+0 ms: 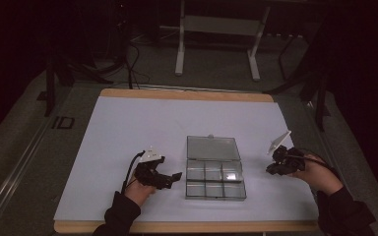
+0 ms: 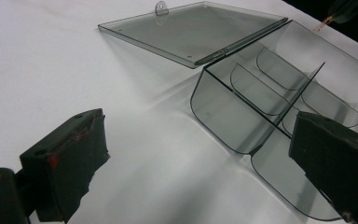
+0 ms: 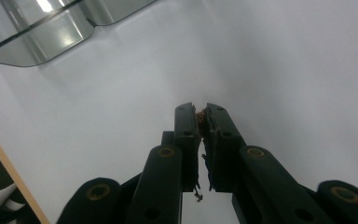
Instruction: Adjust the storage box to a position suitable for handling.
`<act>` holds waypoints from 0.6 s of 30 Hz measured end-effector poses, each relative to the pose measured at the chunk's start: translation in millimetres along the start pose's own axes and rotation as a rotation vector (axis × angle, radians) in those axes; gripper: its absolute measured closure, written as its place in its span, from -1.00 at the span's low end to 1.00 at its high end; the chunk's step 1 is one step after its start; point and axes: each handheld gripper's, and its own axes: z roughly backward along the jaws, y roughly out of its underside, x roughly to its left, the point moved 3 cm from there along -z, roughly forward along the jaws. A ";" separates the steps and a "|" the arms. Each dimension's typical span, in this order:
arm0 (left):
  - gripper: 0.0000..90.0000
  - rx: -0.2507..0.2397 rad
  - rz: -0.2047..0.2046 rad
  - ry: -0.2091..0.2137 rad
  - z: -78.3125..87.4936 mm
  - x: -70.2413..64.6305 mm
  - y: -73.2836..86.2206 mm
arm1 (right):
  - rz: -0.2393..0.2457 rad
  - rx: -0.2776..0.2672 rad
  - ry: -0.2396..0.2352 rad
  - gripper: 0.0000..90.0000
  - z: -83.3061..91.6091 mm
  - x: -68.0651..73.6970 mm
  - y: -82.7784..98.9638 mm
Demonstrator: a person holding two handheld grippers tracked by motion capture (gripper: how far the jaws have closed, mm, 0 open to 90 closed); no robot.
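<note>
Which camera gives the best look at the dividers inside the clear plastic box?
The left gripper view: the clear plastic box sits close, and its curved dividers stand out one by one. The high view shows the whole box from above, with its lid open flat behind it, but small. The right gripper view catches just a rounded corner.

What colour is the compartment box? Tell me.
Clear smoky grey compartment box, best in the left gripper view.

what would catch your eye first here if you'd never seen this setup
The clear compartment box in the middle of the white table, its lid folded flat open behind it. Then the left gripper, jaws wide beside the box's left wall, and the right gripper, shut, off to its right.
</note>
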 end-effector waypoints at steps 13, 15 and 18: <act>-0.89 -0.007 -0.006 -0.001 1.1 -0.4 -0.2 | 0.051 -0.028 0.010 0.87 20.9 8.1 -18.5; -0.90 -0.007 -0.007 -0.002 1.2 -0.3 -0.2 | 0.063 -0.030 0.012 0.87 23.8 9.9 -22.1; -0.89 -0.009 -0.006 -0.001 1.5 -0.5 -0.2 | 0.080 -0.032 0.009 0.87 27.4 12.5 -26.9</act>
